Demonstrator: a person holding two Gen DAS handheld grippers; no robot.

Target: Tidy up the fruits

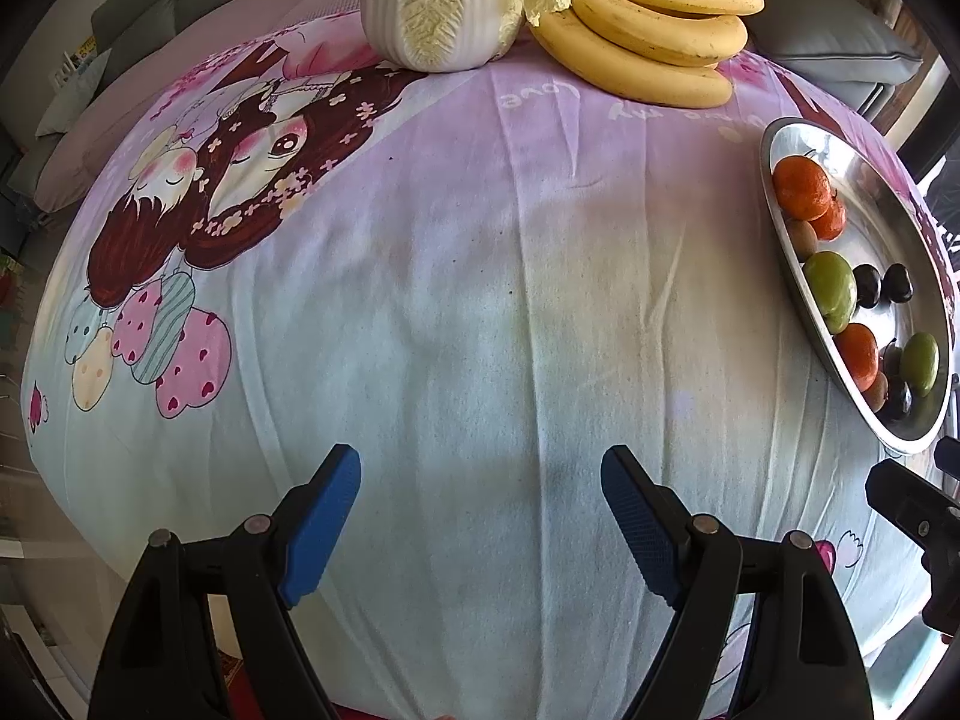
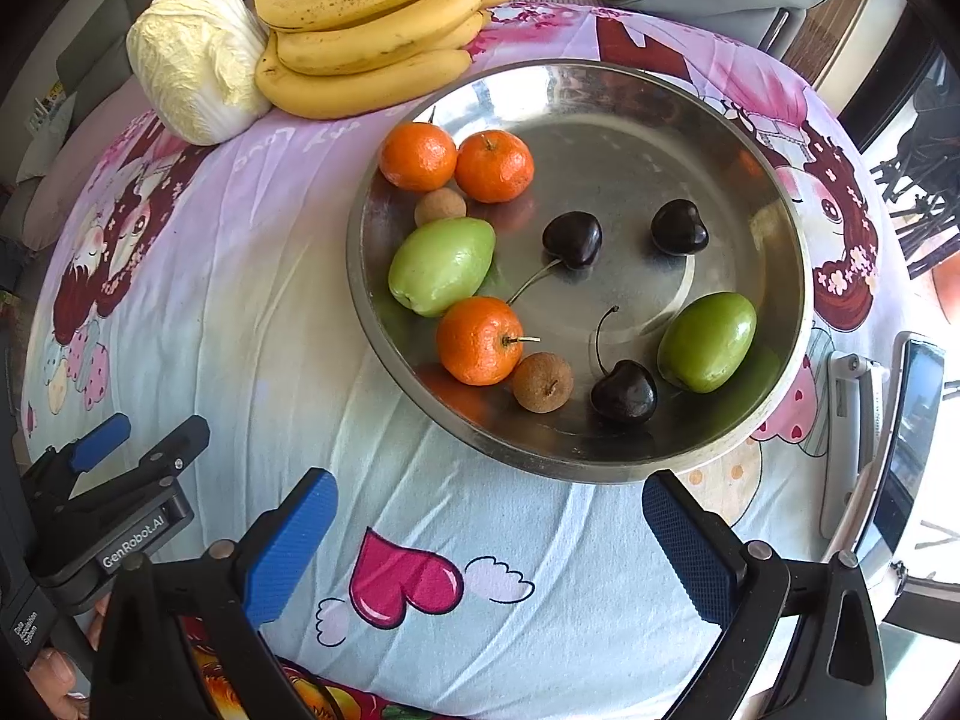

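Cherries (image 2: 573, 238) bruise and roll in that slick metal bowl (image 2: 798, 276), so with both grippers' jaws apart and empty, pinch one gently across its body.

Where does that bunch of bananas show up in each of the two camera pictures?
Left wrist view: the bananas lie at the top edge, right of centre, touching the cabbage on their left.
Right wrist view: the bananas lie at the top, left of centre, again against the cabbage, just beyond the metal dish.
Shared landmark: the cabbage beside the bananas.
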